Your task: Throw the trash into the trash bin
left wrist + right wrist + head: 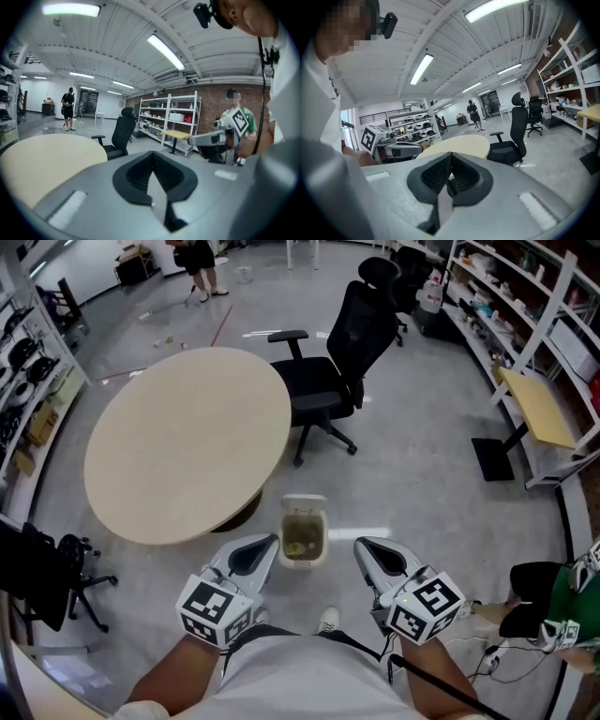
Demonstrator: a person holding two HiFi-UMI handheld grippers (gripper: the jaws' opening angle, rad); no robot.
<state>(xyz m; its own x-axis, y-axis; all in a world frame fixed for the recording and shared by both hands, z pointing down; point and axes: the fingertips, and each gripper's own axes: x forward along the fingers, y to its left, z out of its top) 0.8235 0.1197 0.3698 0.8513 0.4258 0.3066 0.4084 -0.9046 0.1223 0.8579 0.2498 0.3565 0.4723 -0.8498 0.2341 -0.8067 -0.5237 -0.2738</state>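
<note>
Left tool [261,547] and right tool [367,549], both closed and empty, flank the trash bin [305,503].

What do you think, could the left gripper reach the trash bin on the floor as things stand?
Probably yes: the trash bin stands open on bare floor just ahead of the left gripper, with nothing between them; its jaws are shut and empty.
</note>
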